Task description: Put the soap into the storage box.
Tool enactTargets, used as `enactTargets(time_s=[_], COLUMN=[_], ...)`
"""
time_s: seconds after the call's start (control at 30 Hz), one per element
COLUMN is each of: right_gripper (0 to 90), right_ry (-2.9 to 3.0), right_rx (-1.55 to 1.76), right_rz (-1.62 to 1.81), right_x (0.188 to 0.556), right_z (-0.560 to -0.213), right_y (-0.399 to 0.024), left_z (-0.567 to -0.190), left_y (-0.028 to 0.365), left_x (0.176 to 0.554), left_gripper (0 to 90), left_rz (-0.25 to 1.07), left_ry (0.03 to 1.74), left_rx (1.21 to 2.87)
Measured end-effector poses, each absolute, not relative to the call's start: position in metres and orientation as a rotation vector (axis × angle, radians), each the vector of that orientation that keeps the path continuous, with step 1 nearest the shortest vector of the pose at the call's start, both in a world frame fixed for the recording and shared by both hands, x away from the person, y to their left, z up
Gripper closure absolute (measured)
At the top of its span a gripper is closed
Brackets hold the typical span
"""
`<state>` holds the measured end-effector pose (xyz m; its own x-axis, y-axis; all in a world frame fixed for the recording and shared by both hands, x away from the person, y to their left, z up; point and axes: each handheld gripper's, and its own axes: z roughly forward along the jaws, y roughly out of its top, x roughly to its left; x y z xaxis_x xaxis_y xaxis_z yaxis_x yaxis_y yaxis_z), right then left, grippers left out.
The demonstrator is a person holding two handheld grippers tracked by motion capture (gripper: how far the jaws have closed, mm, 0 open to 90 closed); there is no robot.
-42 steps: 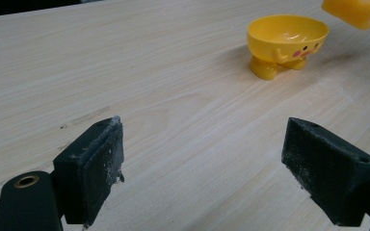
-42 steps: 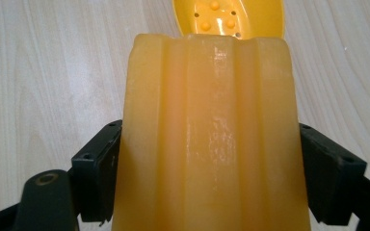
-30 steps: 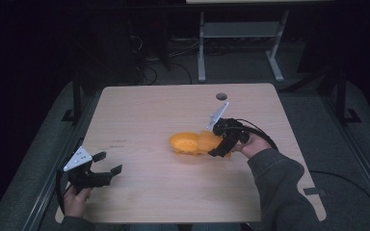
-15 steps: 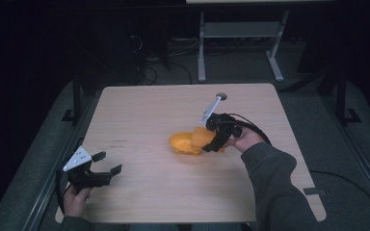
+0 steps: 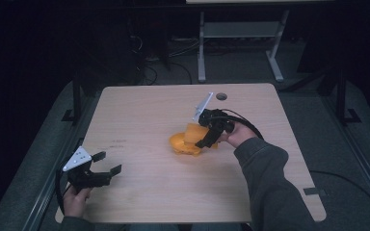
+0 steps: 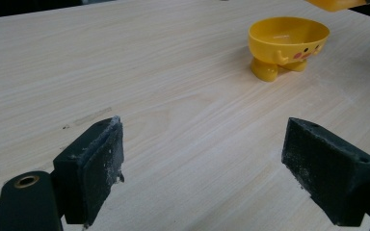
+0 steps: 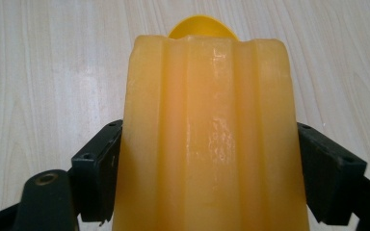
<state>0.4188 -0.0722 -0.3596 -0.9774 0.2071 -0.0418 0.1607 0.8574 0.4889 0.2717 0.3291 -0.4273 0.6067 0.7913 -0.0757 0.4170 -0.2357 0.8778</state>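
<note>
A yellow bowl [image 5: 179, 146] with small feet and a painted face [image 6: 289, 41] stands near the table's middle. My right gripper [image 5: 205, 138] is shut on a pale orange ribbed cup [image 5: 191, 133], which hangs tilted just above the bowl's right side. In the right gripper view the cup [image 7: 207, 139] sits between the two black pads [image 7: 96, 168], and the bowl's rim [image 7: 202, 25] peeks out beyond it. My left gripper [image 5: 107, 163] rests near the table's front left corner, open and holding nothing. In its own view, the left gripper [image 6: 204, 168] faces the bowl.
The wooden table [image 5: 139, 110] has a cable hole [image 5: 221, 96] at the back right and faint dark scuffs [image 5: 118, 142] left of the bowl. A metal desk frame [image 5: 241, 38] stands on the dark floor behind.
My right gripper has carried the cup leftward and tipped it over the bowl. The left gripper has stayed put.
</note>
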Motion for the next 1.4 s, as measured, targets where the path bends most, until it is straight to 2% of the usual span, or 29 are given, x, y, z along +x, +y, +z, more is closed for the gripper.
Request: enactTargets(time_s=[0.67,1.4], right_gripper=[20.5,20.5], right_ry=[2.961,3.019], right_rx=[0.214,0.19], right_rz=[0.756,0.724], right_x=[0.433,0.443], right_z=[-0.354,-0.383], right_y=[-0.044,-0.029], left_z=[-0.427,-0.427], left_y=[0.33,0.33], left_x=[0.272,0.271], left_gripper=[14.1,14.1], left_rz=[0.485,0.482], left_ry=[0.974,0.97], left_rx=[1.853,1.859])
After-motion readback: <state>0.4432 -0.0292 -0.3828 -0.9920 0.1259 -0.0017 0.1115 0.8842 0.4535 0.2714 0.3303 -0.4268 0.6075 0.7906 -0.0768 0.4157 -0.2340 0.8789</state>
